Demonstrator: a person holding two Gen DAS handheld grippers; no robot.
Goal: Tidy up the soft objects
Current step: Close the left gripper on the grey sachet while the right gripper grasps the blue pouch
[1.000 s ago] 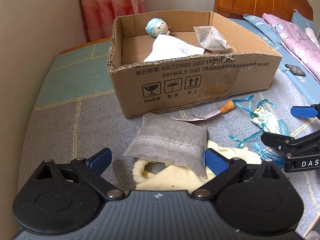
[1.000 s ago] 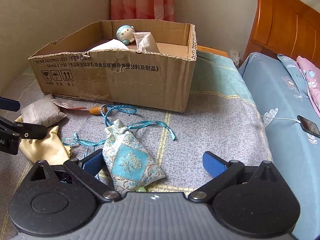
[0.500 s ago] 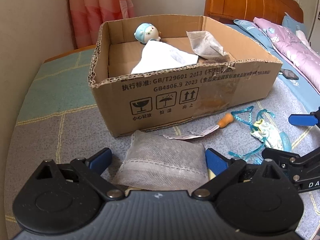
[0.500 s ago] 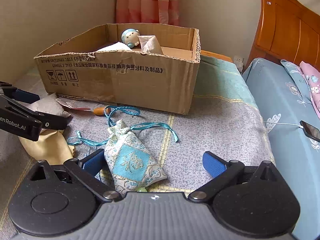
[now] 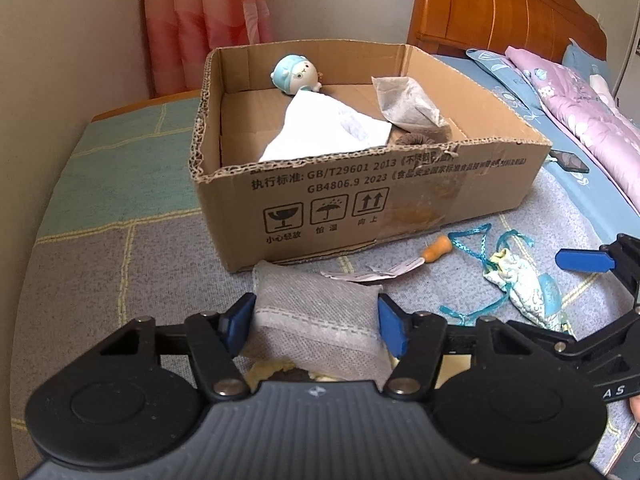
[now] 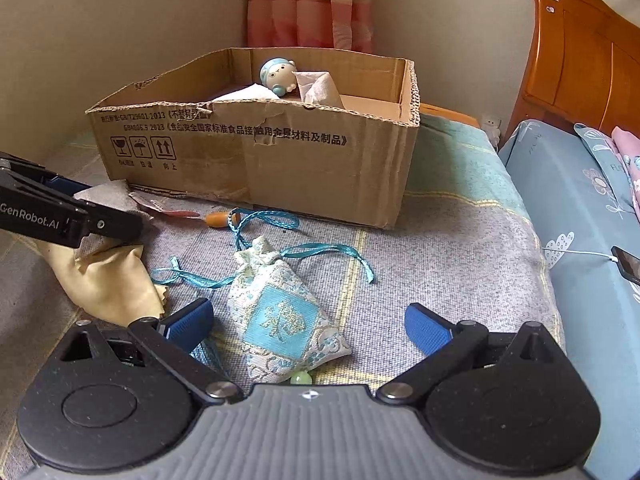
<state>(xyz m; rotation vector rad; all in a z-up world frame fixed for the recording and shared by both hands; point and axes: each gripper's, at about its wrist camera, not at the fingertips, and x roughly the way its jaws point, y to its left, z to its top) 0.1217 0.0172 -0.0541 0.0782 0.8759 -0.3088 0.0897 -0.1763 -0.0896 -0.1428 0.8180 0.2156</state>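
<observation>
My left gripper (image 5: 316, 322) is shut on a grey fabric sachet (image 5: 320, 320), its blue pads pressing both sides. A cream cloth (image 6: 108, 280) lies under it. An open cardboard box (image 5: 400, 196) stands just beyond, holding a blue plush toy (image 5: 294, 74), a white cloth (image 5: 328, 128) and a grey pouch (image 5: 404, 102). My right gripper (image 6: 310, 326) is open, its jaws either side of a blue embroidered drawstring pouch (image 6: 284, 320) lying on the bed. That pouch also shows in the left wrist view (image 5: 520, 288).
A small orange-handled tool (image 5: 436, 246) and a paper tag (image 5: 368, 274) lie in front of the box. A phone on a white cable (image 6: 626, 264) lies on the blue bedding to the right. A wooden headboard (image 6: 584, 56) and a curtain (image 6: 308, 4) stand behind.
My left gripper moved forward toward the box and closed its jaws on the grey sachet. My right gripper stayed open around the blue pouch, shifting only slightly.
</observation>
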